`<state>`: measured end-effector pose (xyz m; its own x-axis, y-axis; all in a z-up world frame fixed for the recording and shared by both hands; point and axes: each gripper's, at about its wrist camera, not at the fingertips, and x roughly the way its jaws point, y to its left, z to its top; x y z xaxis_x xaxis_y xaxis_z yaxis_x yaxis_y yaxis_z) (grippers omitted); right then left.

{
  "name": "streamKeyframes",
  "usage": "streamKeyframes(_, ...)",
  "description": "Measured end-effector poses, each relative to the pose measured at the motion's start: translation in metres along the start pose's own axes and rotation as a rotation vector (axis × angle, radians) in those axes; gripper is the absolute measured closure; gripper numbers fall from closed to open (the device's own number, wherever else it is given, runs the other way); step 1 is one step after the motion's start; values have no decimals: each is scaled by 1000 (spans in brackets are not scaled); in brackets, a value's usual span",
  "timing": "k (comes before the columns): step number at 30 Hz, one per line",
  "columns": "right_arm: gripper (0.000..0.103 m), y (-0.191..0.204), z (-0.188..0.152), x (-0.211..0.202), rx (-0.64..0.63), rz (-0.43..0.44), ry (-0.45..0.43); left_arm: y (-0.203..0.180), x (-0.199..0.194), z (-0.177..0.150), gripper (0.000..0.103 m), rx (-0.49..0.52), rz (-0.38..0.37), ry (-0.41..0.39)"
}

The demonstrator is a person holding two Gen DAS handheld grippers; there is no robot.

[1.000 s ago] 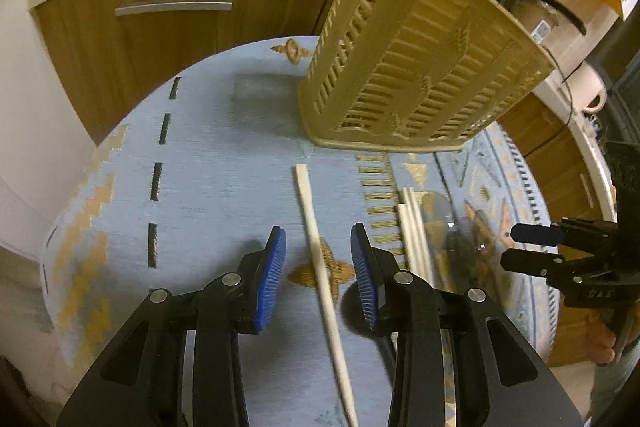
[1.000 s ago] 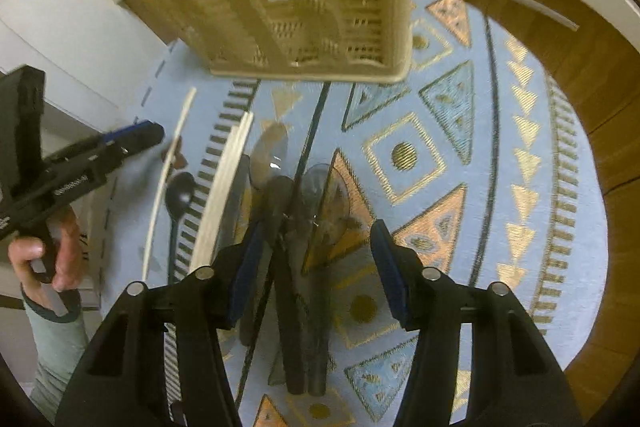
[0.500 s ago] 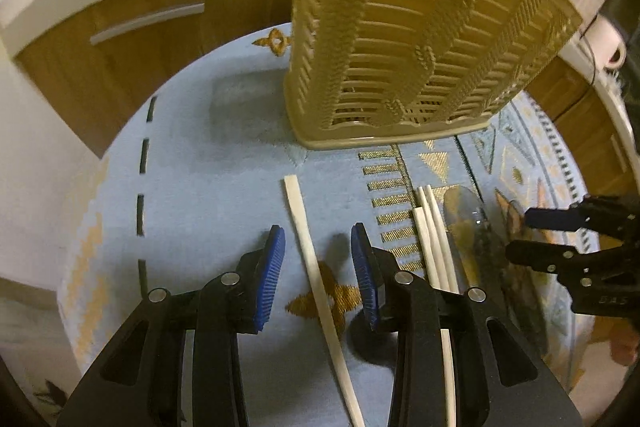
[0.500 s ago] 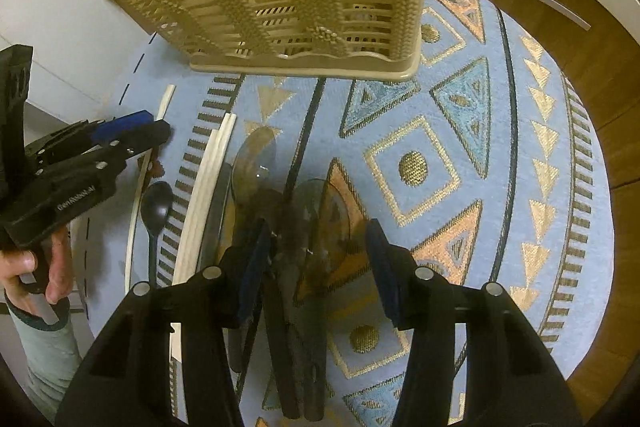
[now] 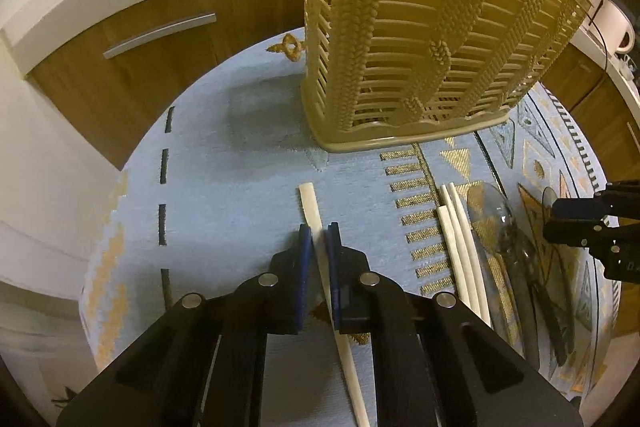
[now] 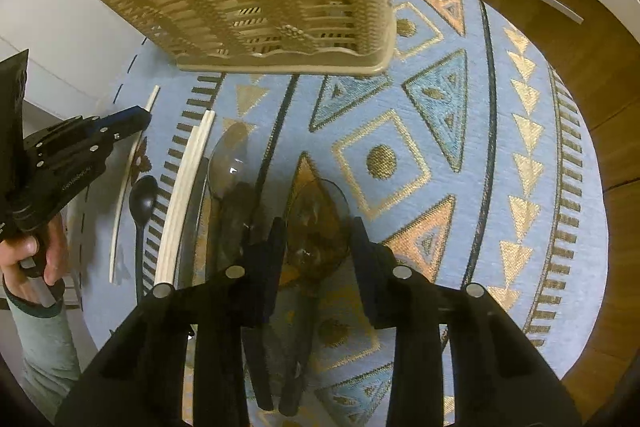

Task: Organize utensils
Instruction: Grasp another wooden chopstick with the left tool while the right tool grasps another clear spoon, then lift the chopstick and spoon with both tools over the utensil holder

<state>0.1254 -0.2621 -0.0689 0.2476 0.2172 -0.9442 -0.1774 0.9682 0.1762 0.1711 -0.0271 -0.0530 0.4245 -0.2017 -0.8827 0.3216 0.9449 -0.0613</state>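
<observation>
Your left gripper (image 5: 319, 241) is closing its blue pads on a single pale chopstick (image 5: 310, 203) lying on the blue mat (image 5: 224, 187) before the slatted basket (image 5: 420, 39). Your right gripper (image 6: 318, 239) is closing around a clear spoon bowl (image 6: 316, 223); whether the pads touch it is unclear. Only the right view shows the black spoon (image 6: 142, 199) and your hand (image 6: 28, 259).

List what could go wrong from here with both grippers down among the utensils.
1. The left gripper, jaws closing, pinches the single cream chopstick near one end; its long free end may swing when lifted.
2. The right gripper, jaws closing, straddles the clear plastic spoon bowl; the curved bowl may slip out.
3. The beige slotted plastic basket stands close ahead; a careless lift could bump it.
</observation>
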Motion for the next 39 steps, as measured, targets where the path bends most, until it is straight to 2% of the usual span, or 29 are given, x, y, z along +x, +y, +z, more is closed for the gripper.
streamKeyframes(3, 73, -2, -1, -3, 1, -19, 12, 3, 1, -2, 94, 17, 2, 23)
streamKeyframes(5, 73, 5, -1, -1, -36, -60, 19, -4, 4, 0, 91, 48, 16, 46)
streamKeyframes(9, 73, 20, -2, 2, -113, -138, 25, -19, 5, 4, 91, 113, 83, 77)
streamKeyframes(13, 74, 22, -5, 1, -132, -135, -4, -25, 3, 1, 99, 105, 104, 49)
streamKeyframes(15, 74, 19, -9, -6, -142, -94, -38, -19, -3, -5, 99, 43, 82, 16)
streamKeyframes(19, 74, 25, -24, -38, -198, -81, -161, -6, -34, -15, 99, -41, -10, -139)
streamKeyframes(21, 74, 28, -28, -62, -220, -62, -234, -1, -60, -17, 99, -84, -82, -244)
streamKeyframes(25, 74, 39, -35, -109, -252, -31, -400, -2, -114, -14, 99, -87, -158, -441)
streamKeyframes(26, 74, 42, -32, -116, -253, -25, -427, -5, -134, -12, 99, -79, -170, -510)
streamKeyframes(33, 74, 54, -15, -184, -239, 6, -686, -35, -197, 22, 99, -69, -179, -774)
streamKeyframes(39, 74, 44, 3, -224, -189, -25, -875, -50, -210, 52, 99, -87, -148, -920)
